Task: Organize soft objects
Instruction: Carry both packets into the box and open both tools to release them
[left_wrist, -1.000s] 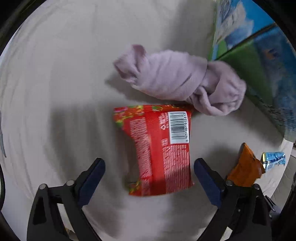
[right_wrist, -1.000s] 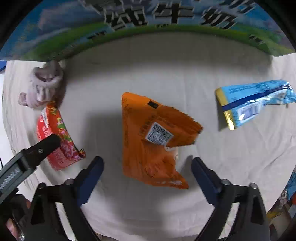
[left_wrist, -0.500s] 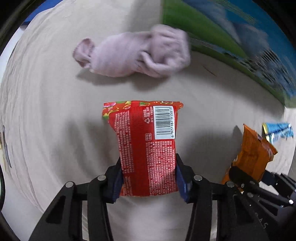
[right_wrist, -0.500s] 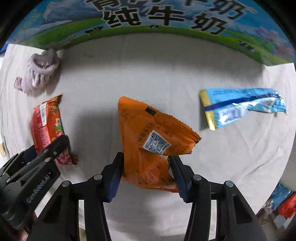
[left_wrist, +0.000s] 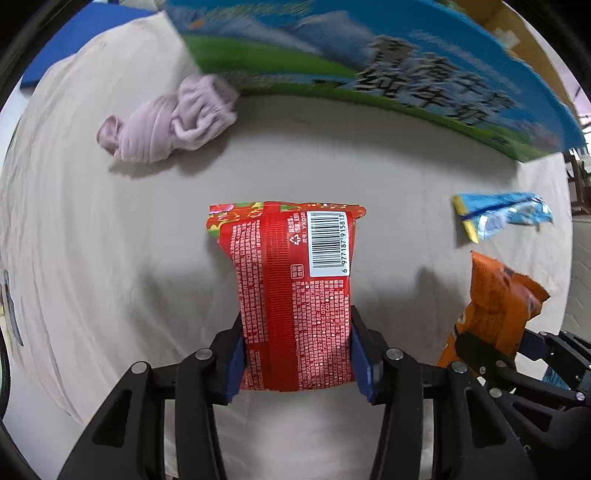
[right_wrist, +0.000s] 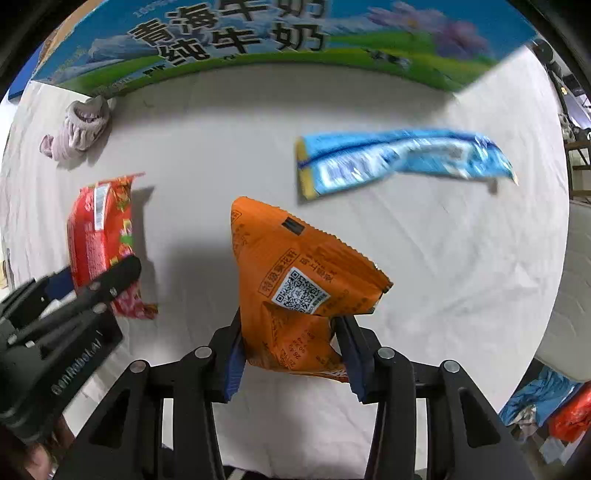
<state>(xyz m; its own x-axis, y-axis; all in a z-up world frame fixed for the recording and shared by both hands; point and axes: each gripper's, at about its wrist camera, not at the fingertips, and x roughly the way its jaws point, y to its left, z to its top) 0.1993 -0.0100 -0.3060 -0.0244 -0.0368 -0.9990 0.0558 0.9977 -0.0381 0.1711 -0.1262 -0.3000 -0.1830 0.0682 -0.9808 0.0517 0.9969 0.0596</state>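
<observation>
My left gripper (left_wrist: 297, 360) is shut on a red snack packet (left_wrist: 291, 291), barcode side up, held above the white cloth. My right gripper (right_wrist: 291, 349) is shut on an orange snack packet (right_wrist: 291, 280) with a QR label, also lifted. The red packet (right_wrist: 101, 236) and the left gripper (right_wrist: 96, 291) show at the left of the right wrist view. The orange packet (left_wrist: 495, 306) and the right gripper (left_wrist: 491, 343) show at the right of the left wrist view. A rolled lilac sock (left_wrist: 170, 120) lies at the back left. A blue packet (right_wrist: 399, 160) lies at the right.
A large milk carton box (right_wrist: 280, 40) with blue and green print stands along the back of the white cloth (right_wrist: 229, 133). The sock (right_wrist: 79, 127) lies against its left end. Blue and red items (right_wrist: 546, 406) lie off the cloth's right edge.
Both grippers, open around the packets a second ago, have shut on them and lifted them. Both views have risen and tilted towards the box.
</observation>
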